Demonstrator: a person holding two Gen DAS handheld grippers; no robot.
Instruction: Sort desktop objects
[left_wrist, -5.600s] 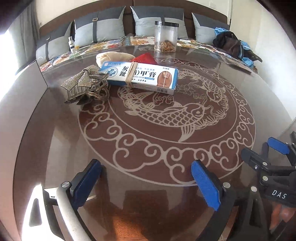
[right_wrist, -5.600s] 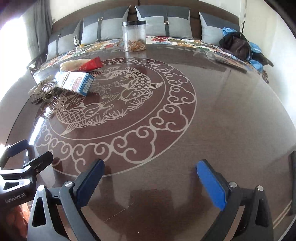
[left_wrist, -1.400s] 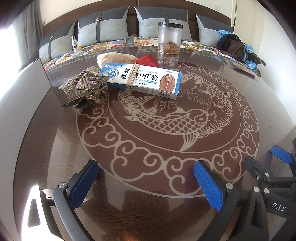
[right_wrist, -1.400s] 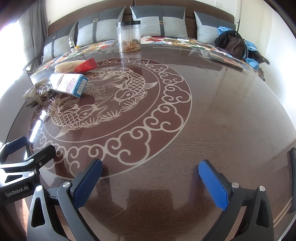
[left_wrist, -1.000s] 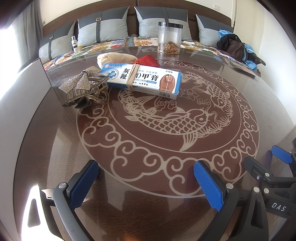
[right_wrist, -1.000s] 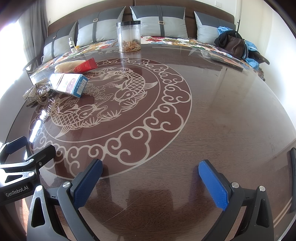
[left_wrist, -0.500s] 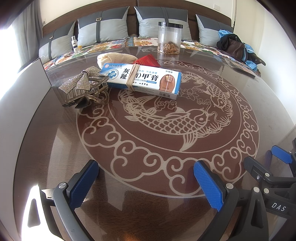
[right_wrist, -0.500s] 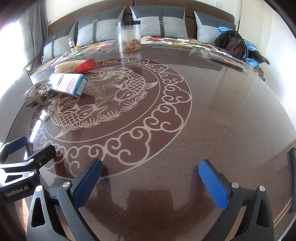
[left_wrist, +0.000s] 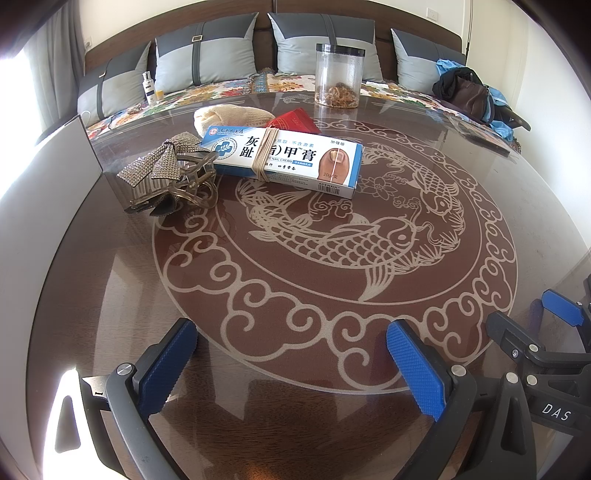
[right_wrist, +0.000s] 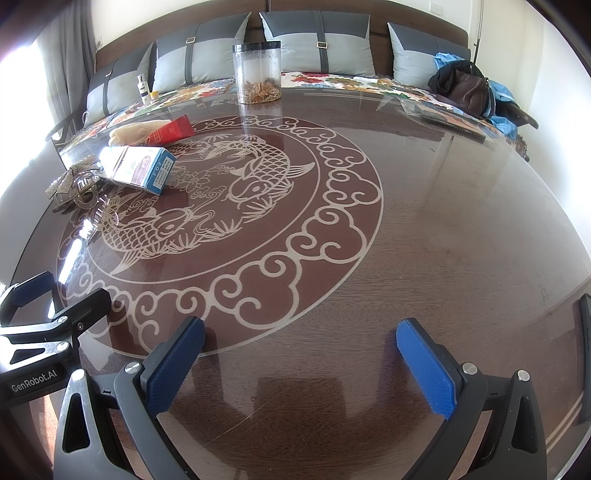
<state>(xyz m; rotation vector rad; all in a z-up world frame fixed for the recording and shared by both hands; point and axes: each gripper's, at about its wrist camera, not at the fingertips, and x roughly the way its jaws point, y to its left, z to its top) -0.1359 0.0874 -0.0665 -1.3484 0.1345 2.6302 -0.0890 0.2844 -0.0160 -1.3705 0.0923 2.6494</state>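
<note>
Currently the left gripper (left_wrist: 291, 354) and right gripper (right_wrist: 301, 352) hover spread wide and empty over the near edge of the round glass-topped table (right_wrist: 461, 221), likely staged for a reach. Toward the far-left edge cluster the blue-and-white cream box (left_wrist: 282, 157), rhinestone-bow hair claw (left_wrist: 166, 177), beige knitted pouch (left_wrist: 229, 116) and red packet (left_wrist: 295, 120); the clear jar (left_wrist: 340, 75) stands at the far edge.

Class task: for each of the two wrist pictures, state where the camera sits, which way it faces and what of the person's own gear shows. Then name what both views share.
Left wrist: sits behind the open left hand-held gripper, low over the table, facing the nail cream box and hair clip; the right hand-held gripper shows at right.
Right wrist: sits behind the open right hand-held gripper, facing the jar; the left one shows at left.
Shared: box, clip, jar, red packet, cushions.
</note>
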